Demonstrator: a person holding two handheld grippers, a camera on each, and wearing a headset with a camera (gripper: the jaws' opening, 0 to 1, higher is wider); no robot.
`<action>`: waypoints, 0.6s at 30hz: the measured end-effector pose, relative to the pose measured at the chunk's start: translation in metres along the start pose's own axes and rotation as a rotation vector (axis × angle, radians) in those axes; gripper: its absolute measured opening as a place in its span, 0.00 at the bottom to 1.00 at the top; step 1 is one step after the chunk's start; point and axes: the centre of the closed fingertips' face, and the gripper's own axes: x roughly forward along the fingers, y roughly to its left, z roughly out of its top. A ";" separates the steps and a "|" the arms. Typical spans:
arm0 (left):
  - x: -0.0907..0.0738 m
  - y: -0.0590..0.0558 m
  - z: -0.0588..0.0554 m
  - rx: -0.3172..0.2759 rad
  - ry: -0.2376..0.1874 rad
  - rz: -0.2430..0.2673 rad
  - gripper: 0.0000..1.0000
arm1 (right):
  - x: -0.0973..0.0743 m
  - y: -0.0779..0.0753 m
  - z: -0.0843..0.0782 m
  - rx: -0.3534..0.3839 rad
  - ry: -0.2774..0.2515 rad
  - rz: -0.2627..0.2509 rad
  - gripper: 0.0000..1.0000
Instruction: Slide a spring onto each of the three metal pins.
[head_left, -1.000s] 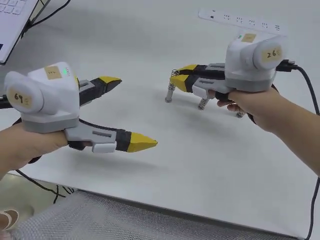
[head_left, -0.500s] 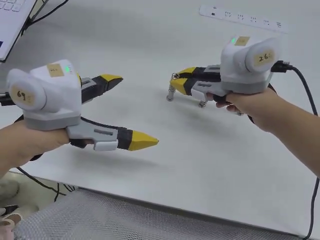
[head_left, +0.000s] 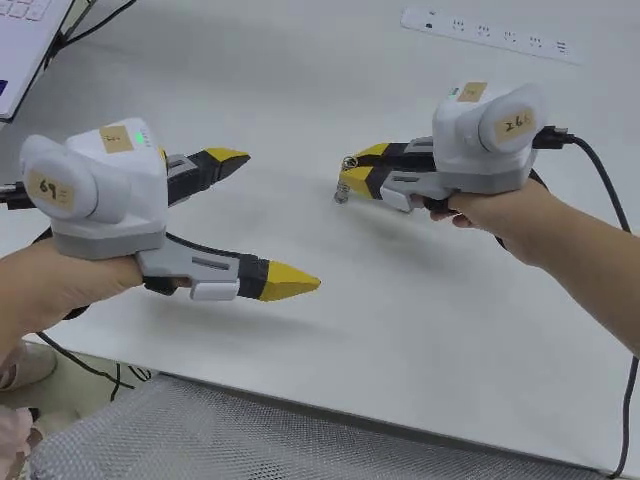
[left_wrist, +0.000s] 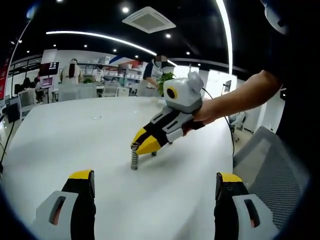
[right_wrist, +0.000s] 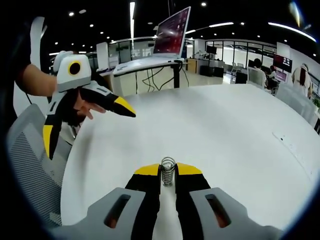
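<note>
1. Seating a spring (right_wrist: 168, 171) on the pin (head_left: 341, 195) under its tips (my guess), the right gripper (head_left: 352, 178) pinches it, jaws nearly together.
2. Left gripper (head_left: 265, 220): wide open, empty.
3. Next: let go, lift straight.

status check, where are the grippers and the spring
Left gripper open, held above table. Right gripper shut on top of upright spring. Nothing near it in the way.

Left tongs (head_left: 270, 220) gape wide apart; right tongs (head_left: 352, 172) are pinched on a spring (right_wrist: 168, 169).
</note>
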 end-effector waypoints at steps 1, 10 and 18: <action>0.000 0.000 0.000 0.000 0.000 0.000 0.98 | 0.000 0.000 -0.001 -0.002 0.004 0.000 0.08; -0.001 0.000 -0.001 -0.003 0.001 0.003 0.98 | 0.003 0.001 -0.010 -0.004 0.025 0.004 0.08; 0.000 -0.002 -0.002 -0.004 0.002 0.001 0.98 | 0.003 0.003 -0.010 -0.007 0.044 0.012 0.08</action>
